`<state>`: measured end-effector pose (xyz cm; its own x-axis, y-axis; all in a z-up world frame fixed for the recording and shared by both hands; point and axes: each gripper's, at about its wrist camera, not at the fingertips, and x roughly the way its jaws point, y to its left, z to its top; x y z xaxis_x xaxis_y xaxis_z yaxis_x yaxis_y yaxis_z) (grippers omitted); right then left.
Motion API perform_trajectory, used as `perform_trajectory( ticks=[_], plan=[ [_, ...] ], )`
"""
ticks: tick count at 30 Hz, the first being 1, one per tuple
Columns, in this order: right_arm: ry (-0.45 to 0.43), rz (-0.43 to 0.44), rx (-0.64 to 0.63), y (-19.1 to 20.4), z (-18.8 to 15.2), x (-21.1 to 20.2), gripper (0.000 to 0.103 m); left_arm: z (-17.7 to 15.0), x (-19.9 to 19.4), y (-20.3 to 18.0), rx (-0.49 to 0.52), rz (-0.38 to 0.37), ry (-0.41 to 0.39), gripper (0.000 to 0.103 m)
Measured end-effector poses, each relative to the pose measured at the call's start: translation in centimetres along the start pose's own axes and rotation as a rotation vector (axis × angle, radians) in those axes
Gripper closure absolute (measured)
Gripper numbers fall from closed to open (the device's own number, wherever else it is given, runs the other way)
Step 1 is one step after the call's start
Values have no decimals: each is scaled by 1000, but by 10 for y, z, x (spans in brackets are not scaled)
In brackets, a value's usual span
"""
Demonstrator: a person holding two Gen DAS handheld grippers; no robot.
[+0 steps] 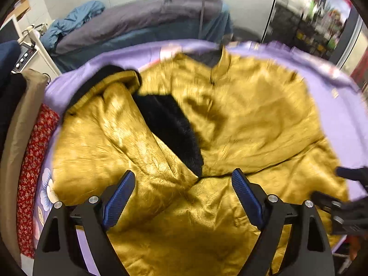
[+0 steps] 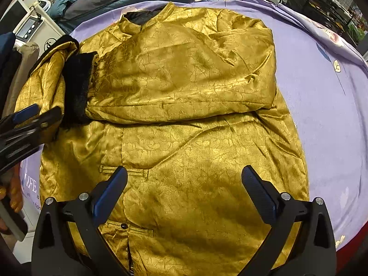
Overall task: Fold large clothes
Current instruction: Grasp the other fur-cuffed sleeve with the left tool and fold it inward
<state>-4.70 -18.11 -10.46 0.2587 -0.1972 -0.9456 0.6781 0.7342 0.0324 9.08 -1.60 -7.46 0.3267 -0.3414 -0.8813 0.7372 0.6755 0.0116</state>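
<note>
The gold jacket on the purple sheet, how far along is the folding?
Partly done. One sleeve of the gold jacket already lies folded across the chest, its black fur cuff at the far side. Nothing is in hand: the left gripper and right gripper both hover with jaws open. Left: the other sleeve, bunched off toward the purple sheet edge, then folding the body.
</note>
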Motion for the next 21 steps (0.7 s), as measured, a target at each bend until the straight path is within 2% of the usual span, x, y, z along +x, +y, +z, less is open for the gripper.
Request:
perform_trajectory(
  ticks=[3,4,7,9,12,14,15,16,18,19,21],
  plan=[
    [-6,13,-1,1,4,-1,5,14,-21,28,-60,20,-82,19],
    [-7,18,-3,1,5,0,5,21,-26,48,-115,49,-95,20],
    [-9,28,-5,4,7,0,5,32,-20,106,-308,116,-78,22],
    [-8,31,-10,5,7,0,5,35,-3,139,-419,117,-25,25],
    [-9,33,-12,5,6,-1,5,32,41,174,-558,-37,124,37],
    [-7,29,-13,3,6,-1,5,30,61,179,-612,-152,169,52],
    [-8,27,-10,2,5,-1,5,31,64,179,-622,-175,178,67],
    [-9,27,-6,1,4,-2,5,34,68,178,-626,-199,182,78],
    [-12,23,3,-2,2,-4,5,45,59,169,-585,-197,133,91],
    [-16,20,11,-4,2,-5,5,58,41,161,-521,-173,53,93],
    [-19,18,29,-10,1,-6,5,75,13,148,-449,-120,-52,94]
  ],
)
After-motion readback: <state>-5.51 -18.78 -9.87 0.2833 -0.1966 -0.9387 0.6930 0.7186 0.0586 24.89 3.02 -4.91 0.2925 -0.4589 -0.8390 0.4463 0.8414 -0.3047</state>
